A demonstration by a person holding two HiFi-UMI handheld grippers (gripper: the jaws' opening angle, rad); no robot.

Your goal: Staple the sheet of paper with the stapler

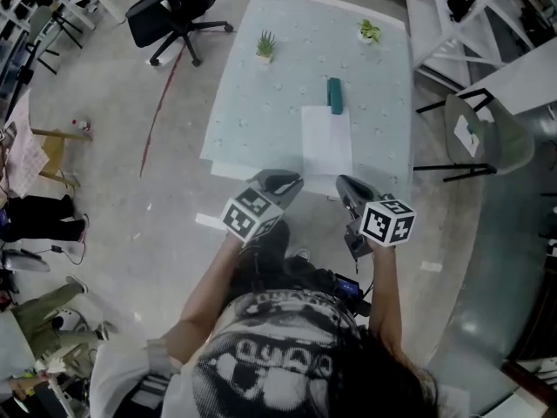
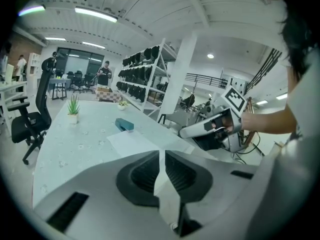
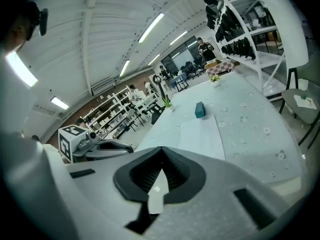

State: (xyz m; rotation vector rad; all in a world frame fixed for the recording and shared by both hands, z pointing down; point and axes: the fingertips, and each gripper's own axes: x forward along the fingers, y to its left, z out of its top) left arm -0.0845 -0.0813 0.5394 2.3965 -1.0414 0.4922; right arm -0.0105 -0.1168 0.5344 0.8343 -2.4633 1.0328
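Observation:
A white sheet of paper (image 1: 326, 139) lies flat near the front edge of the pale table (image 1: 252, 120). Just beyond its far end sits a teal stapler (image 1: 334, 95). My left gripper (image 1: 290, 180) and right gripper (image 1: 345, 185) hover side by side in front of the table's near edge, short of the paper. Both are shut with nothing between the jaws. The left gripper view shows the paper (image 2: 131, 142), the stapler (image 2: 124, 125) and the right gripper (image 2: 210, 129) to its right. In the right gripper view the paper (image 3: 201, 134) and stapler (image 3: 200, 109) lie ahead.
Two small potted plants (image 1: 265, 45) (image 1: 369, 31) stand at the table's far end. A black office chair (image 1: 174, 11) is beyond the far left corner, and a grey chair (image 1: 477, 138) stands to the right. White shelving (image 1: 452, 16) rises at the back right.

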